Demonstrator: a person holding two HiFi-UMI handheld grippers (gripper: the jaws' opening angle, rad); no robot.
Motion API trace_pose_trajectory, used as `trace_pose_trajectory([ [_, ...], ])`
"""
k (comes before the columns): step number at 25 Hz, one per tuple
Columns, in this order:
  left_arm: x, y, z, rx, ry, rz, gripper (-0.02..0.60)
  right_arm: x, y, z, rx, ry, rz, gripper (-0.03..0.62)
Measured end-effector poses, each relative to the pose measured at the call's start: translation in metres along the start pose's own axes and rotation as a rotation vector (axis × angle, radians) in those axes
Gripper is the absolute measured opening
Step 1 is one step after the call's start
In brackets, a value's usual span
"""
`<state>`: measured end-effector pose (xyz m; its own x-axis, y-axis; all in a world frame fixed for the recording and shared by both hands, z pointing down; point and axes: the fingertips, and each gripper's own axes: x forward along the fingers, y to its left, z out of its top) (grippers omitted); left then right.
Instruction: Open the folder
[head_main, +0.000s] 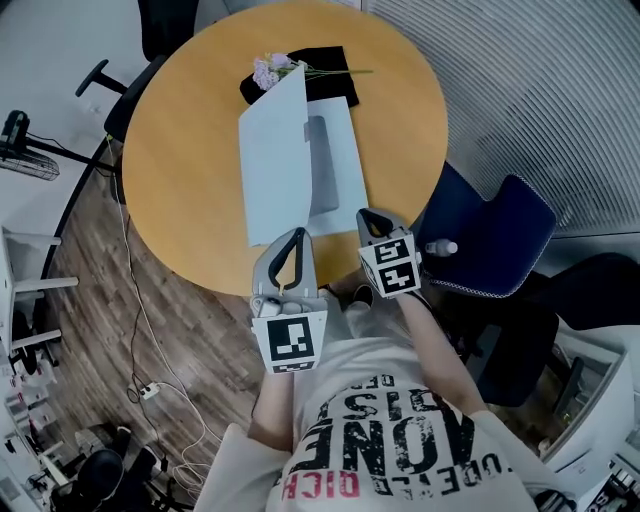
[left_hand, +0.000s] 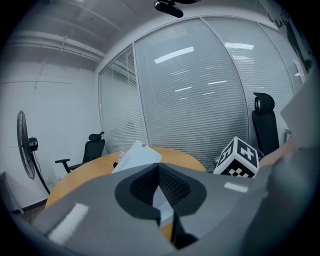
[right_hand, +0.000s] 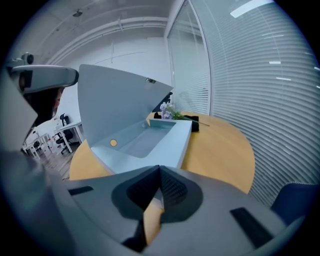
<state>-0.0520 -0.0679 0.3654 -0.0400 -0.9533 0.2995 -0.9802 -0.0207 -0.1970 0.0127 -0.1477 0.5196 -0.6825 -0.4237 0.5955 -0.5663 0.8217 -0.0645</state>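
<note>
Left tool is clamping the near edge of the folder cover, holding it raised. Right tool, jaws together, is pointing at the folder's near right corner.

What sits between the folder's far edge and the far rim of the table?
A black cloth with a sprig of pale purple flowers lying on it, close against the folder. Beyond it the table is bare. The head view shows this best.

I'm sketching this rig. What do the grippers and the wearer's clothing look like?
The left gripper and right gripper are grey, with dark-padded looped jaws tapering to points; each carries a white cube with black square markers. The T-shirt is pale, with dark and red lettering.
</note>
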Motion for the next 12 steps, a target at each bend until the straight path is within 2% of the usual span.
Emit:
trace_pose_trajectory([
  [9,-0.0063,0.0063,0.0018,-0.035,-0.029,0.01,0.009,-0.0018,-0.0028,0.0004,0.024,0.002,-0.032,0.012],
  [12,-0.0063,0.0099,0.0036,-0.082,-0.041,0.015,0.009,0.0003,-0.0031,0.0004,0.018,-0.002,-0.054,0.012],
])
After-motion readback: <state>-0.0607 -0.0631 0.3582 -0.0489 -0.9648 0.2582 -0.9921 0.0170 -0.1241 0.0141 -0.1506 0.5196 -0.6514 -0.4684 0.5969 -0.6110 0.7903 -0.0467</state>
